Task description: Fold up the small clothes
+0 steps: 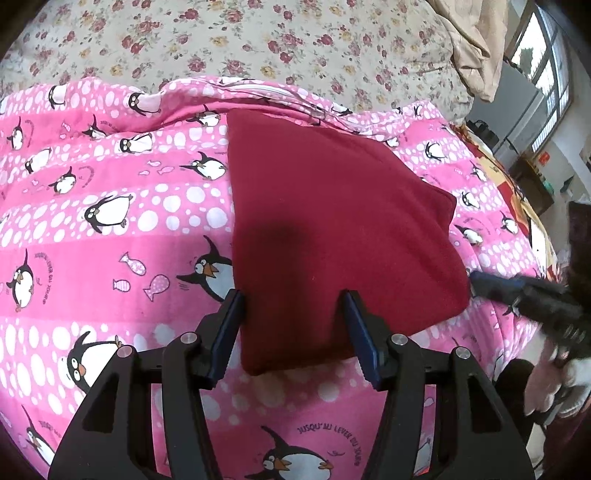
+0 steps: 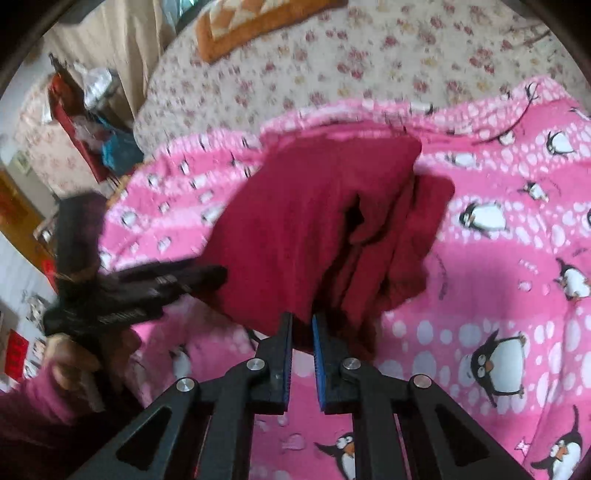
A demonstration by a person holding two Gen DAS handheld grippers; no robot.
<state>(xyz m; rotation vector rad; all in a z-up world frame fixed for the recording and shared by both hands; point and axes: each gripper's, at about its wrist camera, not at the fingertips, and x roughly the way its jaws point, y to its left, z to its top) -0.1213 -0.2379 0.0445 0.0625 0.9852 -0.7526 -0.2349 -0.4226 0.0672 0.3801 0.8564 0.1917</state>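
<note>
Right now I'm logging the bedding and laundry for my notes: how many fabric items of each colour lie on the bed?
Dark red fleece garment: 1
Pink penguin-print blanket: 1
Cream floral bedsheet: 1
Beige quilted cover: 1
Orange-edged cushion: 1
Total: 5

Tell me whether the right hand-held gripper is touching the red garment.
Touching. The right wrist view shows the right hand-held gripper shut on an edge of the red garment.
</note>
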